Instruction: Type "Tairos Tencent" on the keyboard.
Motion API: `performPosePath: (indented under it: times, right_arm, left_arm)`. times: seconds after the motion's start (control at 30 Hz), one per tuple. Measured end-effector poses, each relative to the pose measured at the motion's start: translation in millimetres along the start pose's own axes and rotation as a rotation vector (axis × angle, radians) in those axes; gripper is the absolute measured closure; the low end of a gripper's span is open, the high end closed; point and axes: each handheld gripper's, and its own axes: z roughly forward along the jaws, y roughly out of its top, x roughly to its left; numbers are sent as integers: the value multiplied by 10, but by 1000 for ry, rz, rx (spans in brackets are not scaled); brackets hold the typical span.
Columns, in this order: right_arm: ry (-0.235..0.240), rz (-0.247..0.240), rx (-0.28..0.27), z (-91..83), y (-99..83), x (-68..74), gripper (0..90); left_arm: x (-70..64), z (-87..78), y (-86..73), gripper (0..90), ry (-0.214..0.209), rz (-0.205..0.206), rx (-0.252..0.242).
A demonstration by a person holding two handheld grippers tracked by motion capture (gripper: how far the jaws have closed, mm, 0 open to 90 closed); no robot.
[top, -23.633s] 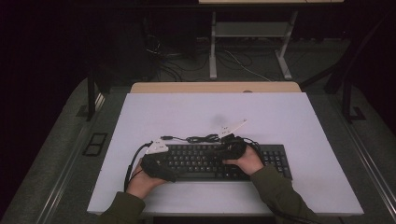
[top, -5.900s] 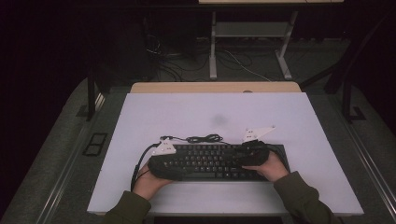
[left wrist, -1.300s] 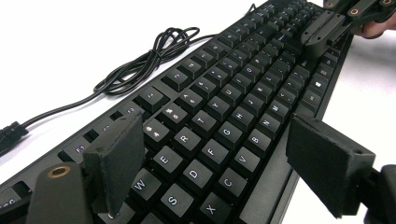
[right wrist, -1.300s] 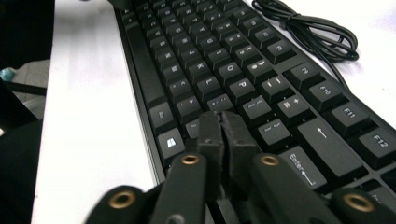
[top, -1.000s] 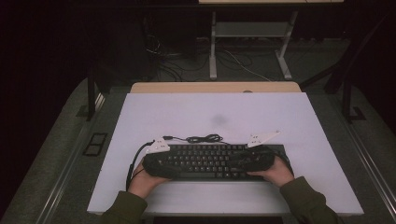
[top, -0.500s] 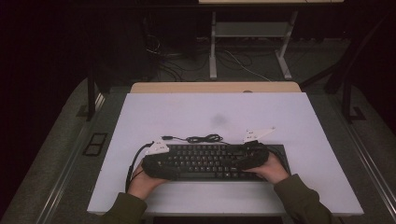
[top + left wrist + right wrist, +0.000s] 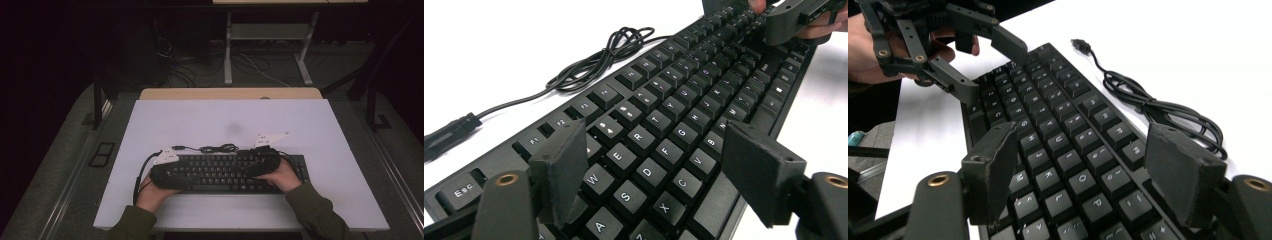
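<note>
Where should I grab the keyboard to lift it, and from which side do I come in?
Take the keyboard at its two short ends, left gripper from the left, right gripper from the right. It lies flat, long and thin on the table, so one end alone would probably tip. Both grippers' jaws stand open above the keys. Keep clear of the coiled cable behind.

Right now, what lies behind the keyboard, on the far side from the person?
Its own black cable, bunched in loops on the white table, ending in a USB plug. Where the cable joins the keyboard is hidden by the right gripper.
</note>
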Motion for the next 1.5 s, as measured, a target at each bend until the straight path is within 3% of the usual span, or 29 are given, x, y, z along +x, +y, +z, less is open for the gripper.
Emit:
performPosePath:
  times: [0.37,0.63,0.93,1.5]
  right_arm:
    - [6,3,-17,137,59,-10,258]
    - [5,-2,-7,188,40,19,241]
    - [5,-6,-7,194,39,29,239]
    - [3,-12,-10,191,49,39,239]
  left_arm:
    - [46,22,-6,423,27,0,13]
    - [78,34,7,634,65,-14,22]
    - [91,70,42,882,71,-12,41]
    - [86,170,40,889,56,-7,70]
